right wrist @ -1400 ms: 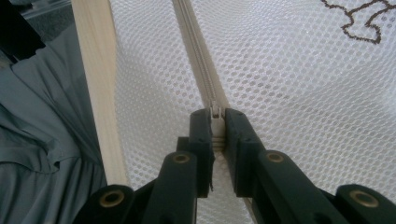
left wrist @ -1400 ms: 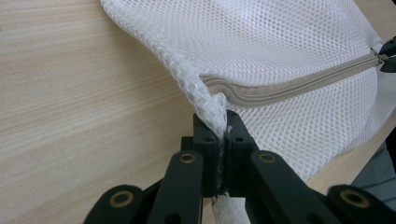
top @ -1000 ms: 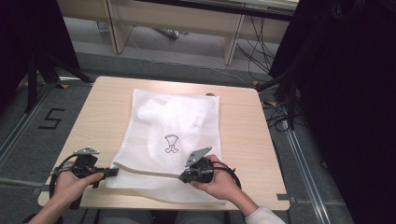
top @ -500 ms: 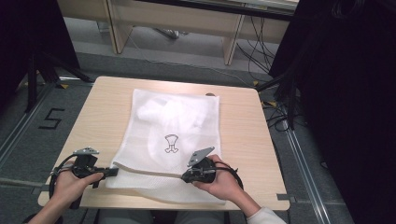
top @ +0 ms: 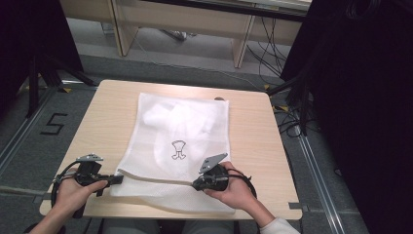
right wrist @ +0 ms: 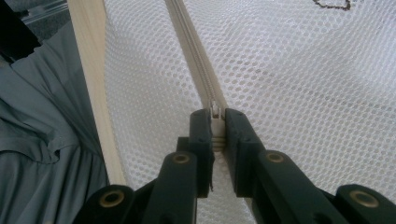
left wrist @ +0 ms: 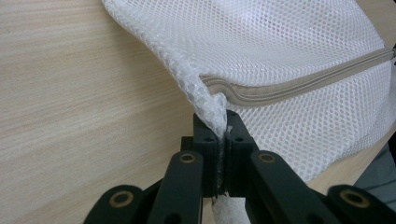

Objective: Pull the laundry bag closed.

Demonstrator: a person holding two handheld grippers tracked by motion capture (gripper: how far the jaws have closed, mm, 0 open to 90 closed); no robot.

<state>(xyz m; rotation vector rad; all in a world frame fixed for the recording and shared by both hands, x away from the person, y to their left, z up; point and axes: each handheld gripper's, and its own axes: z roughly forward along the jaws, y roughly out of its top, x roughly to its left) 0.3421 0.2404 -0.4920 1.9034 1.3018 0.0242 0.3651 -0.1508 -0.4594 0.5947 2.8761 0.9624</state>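
A white mesh laundry bag (top: 181, 122) lies flat on the wooden table (top: 253, 126), with something white inside and a small black logo (top: 178, 149) on it. Its beige zipper (left wrist: 299, 84) runs along the near end, and below it the mesh hangs over the table's front edge. My left gripper (top: 117, 179) is shut on the bag's near left corner, the mesh bunched between its jaws (left wrist: 217, 122). My right gripper (top: 195, 185) is shut on the zipper pull (right wrist: 215, 112), partway along the zipper (right wrist: 191, 46).
The table's front edge (right wrist: 91, 70) runs just under the bag, with the person's grey clothing (right wrist: 46, 140) below it. A floor mark "5" (top: 52, 124) lies to the left. Cables (top: 292, 122) and dark drapes stand to the right.
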